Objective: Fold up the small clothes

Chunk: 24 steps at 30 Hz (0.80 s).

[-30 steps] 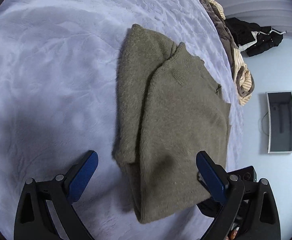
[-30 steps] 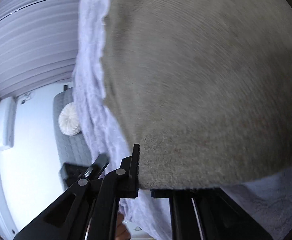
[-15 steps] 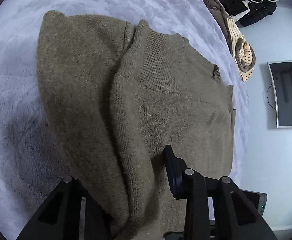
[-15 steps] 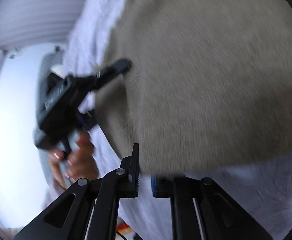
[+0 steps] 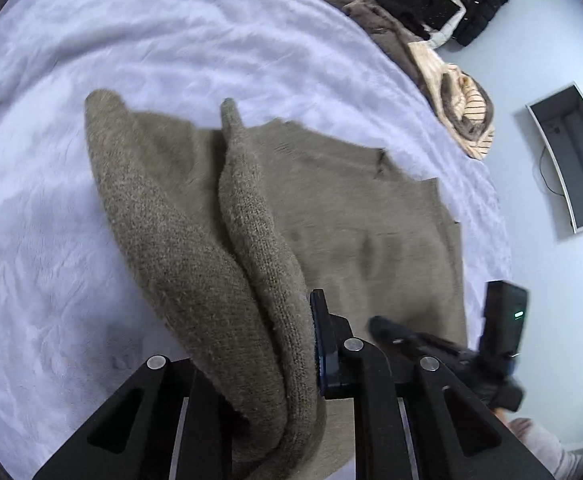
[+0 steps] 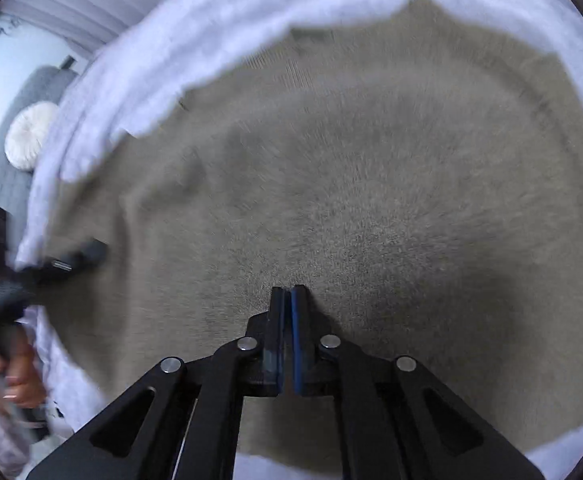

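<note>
Two hand-held grippers work one olive sweater (image 5: 363, 216) that lies on a pale bed (image 5: 91, 60), its near edge raised in a thick bunch. The left hand-held gripper (image 5: 267, 364) is closing its jaws on that bunch, and the knit fills the gap between the fingers. The right hand-held gripper (image 6: 287, 292) has its pads pressed together over the flat body of the sweater (image 6: 371, 184); whether any cloth is pinched between them I cannot tell. To do this fold well, I judge the left grip should take both layers of the hem fully before it lifts, then carry the edge in a low arc toward the collar, while the right side keeps pace so the fold line runs straight across. Lifting too high would likely drag the whole sweater over the soft bedcover. In the left view the long axis runs from the gripped hem, bottom centre, up and away to the collar, which points toward the far side of the bed, with a folded sleeve lying along the left flank.
</note>
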Tool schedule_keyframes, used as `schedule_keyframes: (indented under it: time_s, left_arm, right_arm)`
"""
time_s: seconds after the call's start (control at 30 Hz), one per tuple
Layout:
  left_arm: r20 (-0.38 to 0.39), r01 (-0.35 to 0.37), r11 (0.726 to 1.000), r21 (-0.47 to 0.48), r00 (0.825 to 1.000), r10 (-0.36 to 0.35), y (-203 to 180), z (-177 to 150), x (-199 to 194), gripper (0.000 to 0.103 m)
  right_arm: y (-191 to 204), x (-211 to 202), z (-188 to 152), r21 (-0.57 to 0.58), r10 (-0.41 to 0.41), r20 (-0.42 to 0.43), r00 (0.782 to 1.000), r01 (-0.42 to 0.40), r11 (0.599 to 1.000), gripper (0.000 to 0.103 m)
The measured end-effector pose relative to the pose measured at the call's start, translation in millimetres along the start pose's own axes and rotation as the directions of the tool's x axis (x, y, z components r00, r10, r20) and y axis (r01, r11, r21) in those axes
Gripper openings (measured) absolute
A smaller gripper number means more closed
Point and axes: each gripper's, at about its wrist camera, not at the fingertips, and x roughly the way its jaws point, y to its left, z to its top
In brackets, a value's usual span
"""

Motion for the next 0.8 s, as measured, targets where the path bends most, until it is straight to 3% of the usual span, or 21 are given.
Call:
schedule_keyframes:
  time_s: [0.13,0.3,0.4,0.5,0.53,0.6,0.63,0.67,0.73,0.8]
  left_arm:
    - [0.022,0.023,0.995,0.101,0.999,-0.025,-54.9,11.6,-7.4,0.018]
    - [-0.009,0.050,0.966,0.255,0.999,-0.049,-146.3,23.7,27.4,0.018]
    - [-0.076,0.068,0.945,0.318,0.996,-0.046,-185.6,17.0,73.0,0.018]
    - [-0.105,-0.011,0.931,0.365,0.993,0.053,-204.9,0.8,112.4,0.019]
    - [-0.098,-0.040,0.927,0.372,0.992,0.083,-209.1,-4.2,117.2,0.022]
    - [-0.088,-0.035,0.928,0.371,0.993,0.073,-214.8,-11.4,111.8,0.039]
    - [-0.081,-0.013,0.932,0.361,0.996,0.045,-216.0,-12.6,104.3,0.057]
    - [-0.069,0.024,0.937,0.349,0.998,0.000,-219.2,-11.5,95.0,0.068]
    - [-0.034,0.066,0.930,0.363,0.998,-0.057,-225.4,-11.8,74.3,0.071]
    - [0.007,0.063,0.921,0.385,0.997,-0.071,-228.9,-9.5,53.3,0.071]
  right_arm:
    - [-2.8,-5.5,-10.6,0.014,0.024,0.027,0.999,-0.025,1.000,0.002]
    - [-31.0,-7.0,-17.1,0.156,0.194,0.055,0.979,-0.201,0.967,0.000]
    - [-57.7,-13.4,-25.9,0.275,0.324,0.102,0.941,-0.340,0.899,0.000]
    - [-87.4,-21.4,-38.9,0.377,0.411,0.167,0.896,-0.443,0.813,0.000]
    - [-96.1,-23.9,-42.7,0.402,0.430,0.182,0.884,-0.466,0.788,0.000]
    - [-108.5,-26.9,-47.0,0.423,0.464,0.193,0.864,-0.500,0.756,0.000]
    - [-112.1,-29.4,-47.5,0.420,0.474,0.200,0.857,-0.513,0.749,0.000]
    - [-115.3,-32.3,-46.5,0.415,0.479,0.204,0.854,-0.519,0.748,0.001]
    - [-118.6,-39.2,-42.5,0.405,0.484,0.217,0.847,-0.530,0.745,0.004]
    - [-124.2,-44.6,-29.9,0.410,0.488,0.245,0.838,-0.545,0.731,0.005]
